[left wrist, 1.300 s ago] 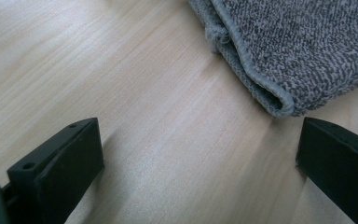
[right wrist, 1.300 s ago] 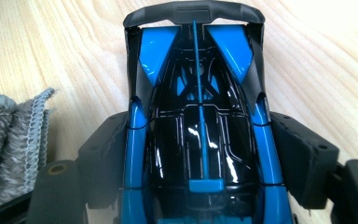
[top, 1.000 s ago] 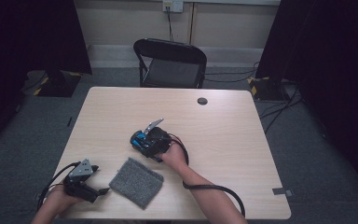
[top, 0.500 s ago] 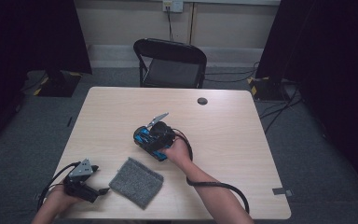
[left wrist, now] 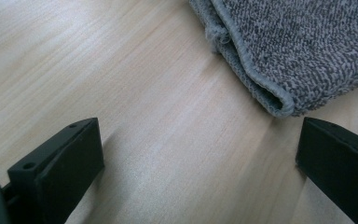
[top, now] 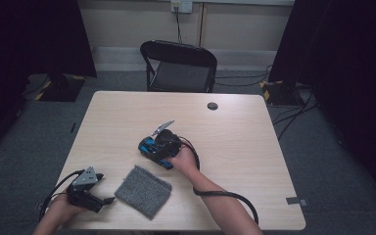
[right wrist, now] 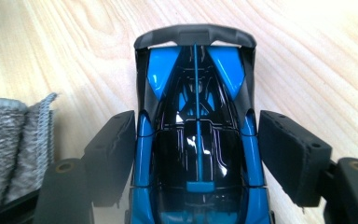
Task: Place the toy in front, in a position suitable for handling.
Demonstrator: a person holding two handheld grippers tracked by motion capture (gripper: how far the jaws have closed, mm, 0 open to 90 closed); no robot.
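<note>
Right gripper (right wrist: 198,154) fingers clamp the sides of a blue-and-black toy car (right wrist: 198,140), mid tabletop (top: 254,137). Left gripper (left wrist: 200,168) fingers spread wide, empty, resting at the near-left corner just beside a folded grey cloth (left wrist: 298,46).

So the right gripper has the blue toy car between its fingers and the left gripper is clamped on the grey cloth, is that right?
Not quite. The right gripper does have the blue toy car between its fingers, but the left gripper isn't clamped on the grey cloth. The left gripper view shows its fingers wide open over bare table, the cloth lying beyond them.
</note>
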